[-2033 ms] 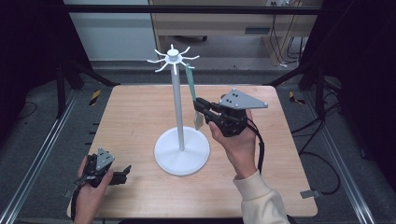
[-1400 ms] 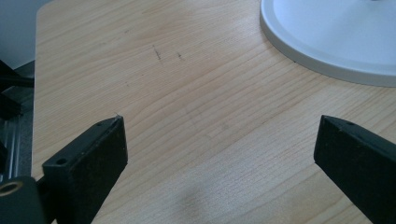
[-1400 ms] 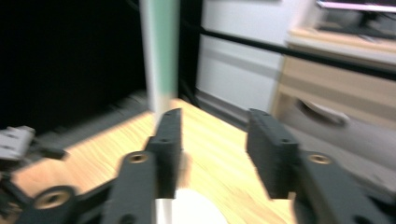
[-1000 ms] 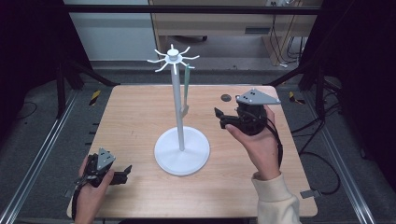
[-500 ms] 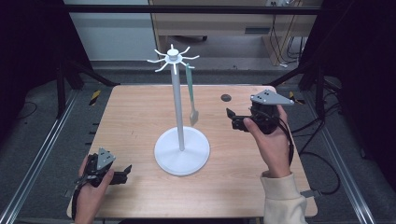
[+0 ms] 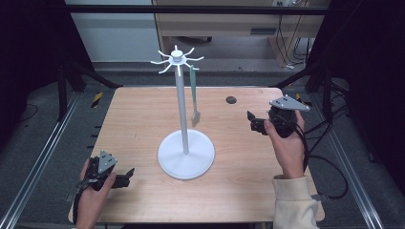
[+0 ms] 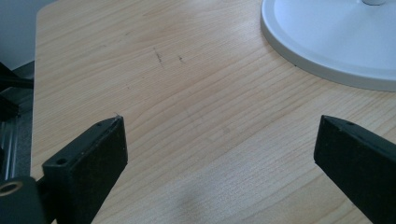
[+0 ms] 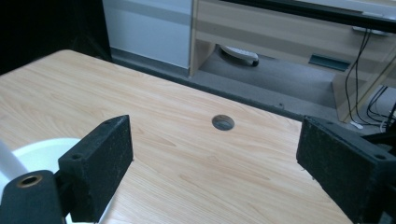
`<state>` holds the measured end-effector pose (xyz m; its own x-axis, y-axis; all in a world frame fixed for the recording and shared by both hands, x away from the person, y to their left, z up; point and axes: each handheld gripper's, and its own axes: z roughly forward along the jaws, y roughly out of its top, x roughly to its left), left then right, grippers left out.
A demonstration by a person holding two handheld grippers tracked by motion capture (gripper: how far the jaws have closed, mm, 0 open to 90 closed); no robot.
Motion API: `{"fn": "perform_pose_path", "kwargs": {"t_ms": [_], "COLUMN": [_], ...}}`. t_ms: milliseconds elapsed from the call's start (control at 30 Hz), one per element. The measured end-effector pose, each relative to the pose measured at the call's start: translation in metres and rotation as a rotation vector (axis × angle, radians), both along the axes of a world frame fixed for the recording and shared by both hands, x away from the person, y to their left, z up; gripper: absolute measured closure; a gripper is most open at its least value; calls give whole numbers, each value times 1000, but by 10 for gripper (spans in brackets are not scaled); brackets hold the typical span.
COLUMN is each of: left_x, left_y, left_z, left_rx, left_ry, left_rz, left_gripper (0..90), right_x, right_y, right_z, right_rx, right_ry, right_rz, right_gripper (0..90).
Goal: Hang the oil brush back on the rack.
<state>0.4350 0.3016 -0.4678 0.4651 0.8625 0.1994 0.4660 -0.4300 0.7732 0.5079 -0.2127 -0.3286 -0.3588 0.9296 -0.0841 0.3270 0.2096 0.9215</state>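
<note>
A white stand (image 6: 185, 153) with a tall pole and a ring of hooks on top rises from the middle of the table. From one hook hangs a pale green utensil (image 6: 193, 90), head down, free of both grippers. My right gripper (image 6: 253, 123) hovers to the right of it, jaws pointing left; they have just been opening and stand open with nothing between them (image 8: 215, 154). My left gripper (image 6: 128, 175) rests at the table's front left, open and empty (image 7: 219, 149), pointing at the stand's base (image 7: 327, 37).
A small round hole (image 6: 231, 100) is set in the wooden tabletop (image 6: 133, 119) behind the right gripper, also in the right gripper view (image 8: 222, 122). Metal rails run along both table sides. A cable trails from the right gripper.
The right gripper has let go of the green utensil and drawn back to the right, away from the stand. The utensil now hangs from its hook. The left gripper has stayed put.
</note>
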Motion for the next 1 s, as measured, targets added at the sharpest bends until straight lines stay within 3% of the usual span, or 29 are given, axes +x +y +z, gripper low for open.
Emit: {"fn": "perform_pose_path", "kwargs": {"t_ms": [467,1000], "left_x": [-1,0], "left_y": [2,3], "left_z": [2,1], "left_rx": [-11,-5], "left_ry": [-16,-15], "left_rz": [7,18], "left_gripper": [24,24], "right_x": [17,27], "right_y": [-13,-21], "right_z": [-47,-89], "right_rx": [-31,-26], "right_ry": [89,167], "right_rz": [-25,-38], "right_gripper": [112,124]}}
